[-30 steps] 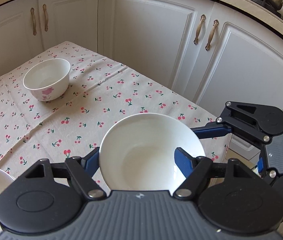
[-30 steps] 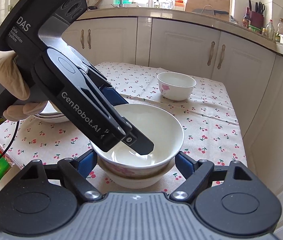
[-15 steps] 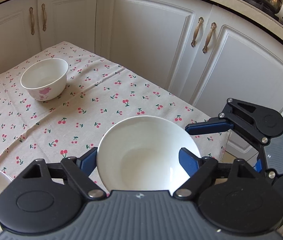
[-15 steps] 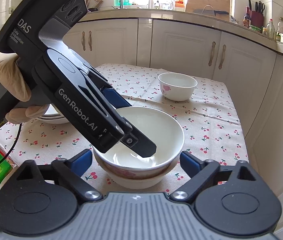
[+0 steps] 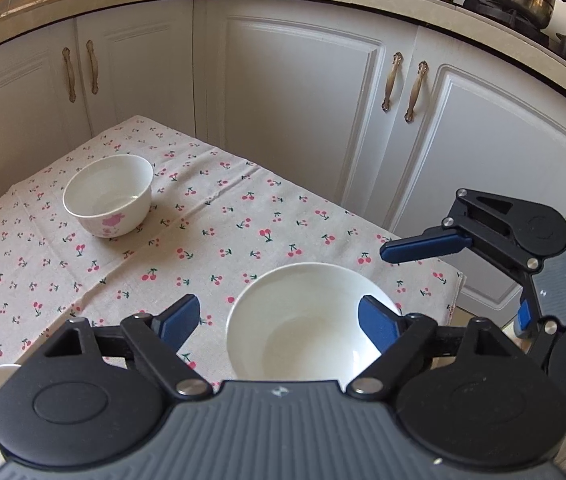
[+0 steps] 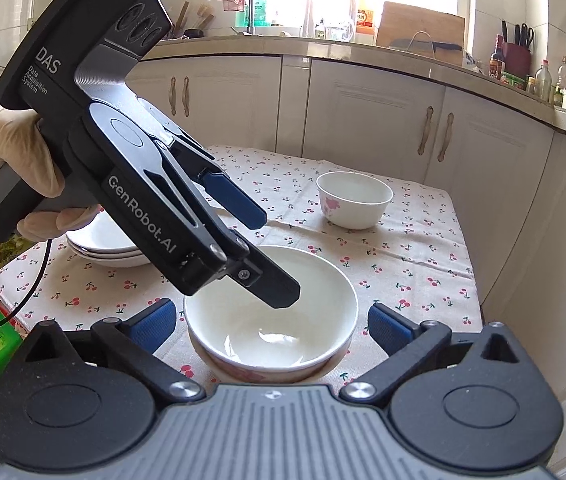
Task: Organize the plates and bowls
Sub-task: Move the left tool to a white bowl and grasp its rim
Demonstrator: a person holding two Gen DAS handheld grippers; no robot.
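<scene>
Nearest, the nested bowls [image 6: 271, 340] sit on the worktop [image 5: 243, 220] w/ the cherry cloth: white bowl set inside a pink-flowered one, so that stacking step looks done. Right tool [image 6: 271, 320] fully released, pads either side of the stack, not touching. Left tool [image 5: 279, 320] is opening, jaws apart; one finger [image 6: 271, 284] hangs over the bowl's inside, the other [image 6: 235, 200] outside the rim; grips nothing. Further left, plates [image 6: 103, 250] already stacked. Farthest, one flowered bowl [image 5: 109, 196] stands alone, prob. the last item left to stack.
</scene>
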